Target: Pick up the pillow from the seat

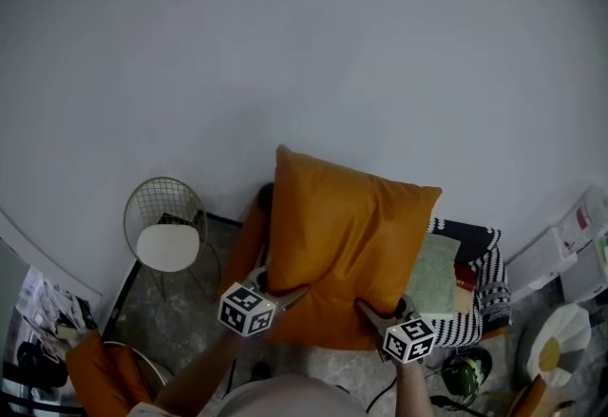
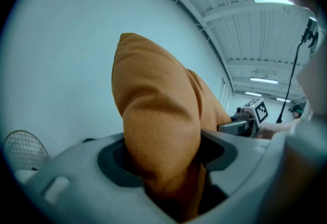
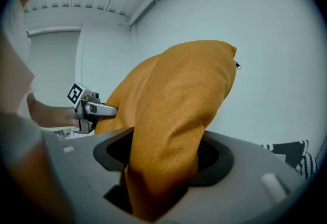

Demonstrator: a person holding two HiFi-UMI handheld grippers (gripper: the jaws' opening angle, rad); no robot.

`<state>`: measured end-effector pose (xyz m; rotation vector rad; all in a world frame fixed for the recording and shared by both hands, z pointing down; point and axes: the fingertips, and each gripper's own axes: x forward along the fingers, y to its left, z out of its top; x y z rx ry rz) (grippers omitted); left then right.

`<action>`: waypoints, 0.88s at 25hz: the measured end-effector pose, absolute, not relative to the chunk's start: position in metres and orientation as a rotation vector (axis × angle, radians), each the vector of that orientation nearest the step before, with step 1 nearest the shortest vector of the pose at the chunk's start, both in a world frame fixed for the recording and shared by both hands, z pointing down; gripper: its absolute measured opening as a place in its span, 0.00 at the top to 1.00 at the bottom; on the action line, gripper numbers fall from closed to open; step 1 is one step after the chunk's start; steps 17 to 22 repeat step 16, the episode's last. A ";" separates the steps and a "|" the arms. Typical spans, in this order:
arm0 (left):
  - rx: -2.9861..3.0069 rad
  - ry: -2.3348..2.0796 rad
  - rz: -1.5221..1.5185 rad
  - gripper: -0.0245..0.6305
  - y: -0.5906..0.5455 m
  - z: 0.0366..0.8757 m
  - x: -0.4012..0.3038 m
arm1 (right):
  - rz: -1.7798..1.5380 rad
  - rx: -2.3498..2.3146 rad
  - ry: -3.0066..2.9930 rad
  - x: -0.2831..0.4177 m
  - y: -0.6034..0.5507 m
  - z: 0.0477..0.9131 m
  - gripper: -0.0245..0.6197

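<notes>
Head view, lower centre of the frame: the left gripper (image 1: 290,294) and the right gripper (image 1: 369,309) each bite a bottom corner of the orange pillow (image 1: 347,235). The pillow stands upright between them, raised in front of the pale wall (image 1: 285,45).

Each gripper view shows the pads pressed into a thick fold of fabric, the jaws kept partly apart by the stuffing between them.

Both holds are on bunched cover and filling along the lower edge only, so slippage looks the likeliest trouble. Soft stuffing can squeeze out from between the pads, and if one corner goes, the pillow would swing down from the other hand. With its bulk above the two holds, it could also flop forward or back over the grippers. Lifting unevenly or pulling the hands apart would strain the seam.

Just behind, at lower right, a pale green cushion (image 1: 432,277) and a striped blanket (image 1: 480,296) lie by the seat (image 1: 247,254). The pillow's lower edge hides the gap, so whether it is quite free of them cannot be told, and a dragging lift might pull them along.

At the left of the frame a wire chair (image 1: 166,216) stands well clear.
</notes>
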<state>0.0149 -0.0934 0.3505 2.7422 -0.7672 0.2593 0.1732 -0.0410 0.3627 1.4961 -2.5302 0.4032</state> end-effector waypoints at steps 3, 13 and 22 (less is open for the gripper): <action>2.743 -0.766 0.262 0.49 -0.092 0.350 0.016 | 0.406 1.497 -2.529 0.174 -0.039 0.363 0.48; 2.740 -0.761 0.266 0.49 -0.089 0.353 0.015 | 0.406 1.495 -2.528 0.174 -0.036 0.365 0.48; 2.740 -0.759 0.273 0.49 -0.090 0.354 0.014 | 0.411 1.497 -2.527 0.172 -0.036 0.366 0.48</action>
